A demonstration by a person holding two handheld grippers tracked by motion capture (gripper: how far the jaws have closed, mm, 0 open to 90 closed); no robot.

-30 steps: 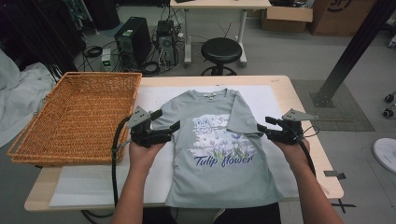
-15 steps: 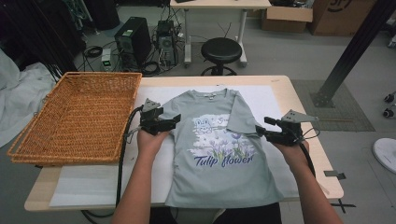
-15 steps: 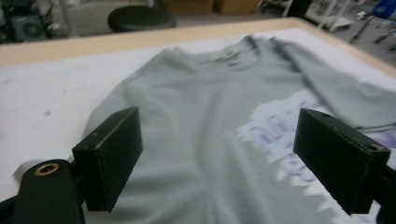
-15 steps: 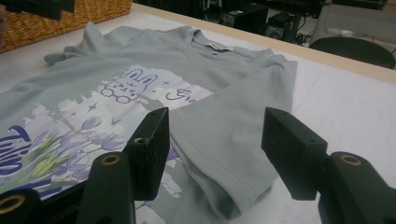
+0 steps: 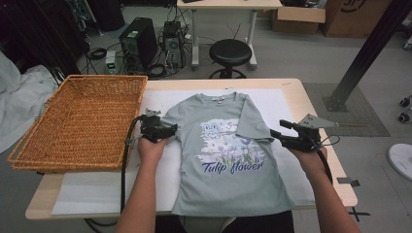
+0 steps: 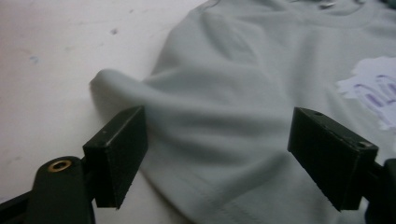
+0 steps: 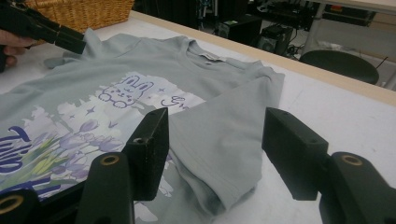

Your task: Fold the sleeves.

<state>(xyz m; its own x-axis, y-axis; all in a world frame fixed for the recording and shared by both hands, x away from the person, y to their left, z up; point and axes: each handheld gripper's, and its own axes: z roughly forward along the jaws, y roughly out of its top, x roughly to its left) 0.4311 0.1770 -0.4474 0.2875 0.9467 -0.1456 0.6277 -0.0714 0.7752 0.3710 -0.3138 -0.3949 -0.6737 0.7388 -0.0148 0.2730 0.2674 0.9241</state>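
Note:
A grey-green T-shirt [image 5: 228,160] printed "Tulip flower" lies face up on a white mat [image 5: 286,104], collar toward the far edge. Its right sleeve [image 5: 252,121] is folded in over the chest; the folded sleeve [image 7: 224,144] lies between my right gripper's jaws. My left gripper [image 5: 167,129] is open at the shirt's left sleeve [image 6: 205,107], a jaw on either side of the cloth. My right gripper [image 5: 277,134] is open just right of the folded sleeve, low over the mat. Farther off in the right gripper view, my left gripper [image 7: 70,39] meets the raised left sleeve.
A large wicker basket [image 5: 80,121] sits on the table's left part, close to my left hand. The wooden table's edge [image 5: 320,121] runs behind and right of the mat. Beyond it stand a black stool [image 5: 232,51], a computer tower [image 5: 138,41] and cables.
My left gripper has moved forward and left along the shirt's edge to the left sleeve. My right gripper has stayed near the folded right sleeve.

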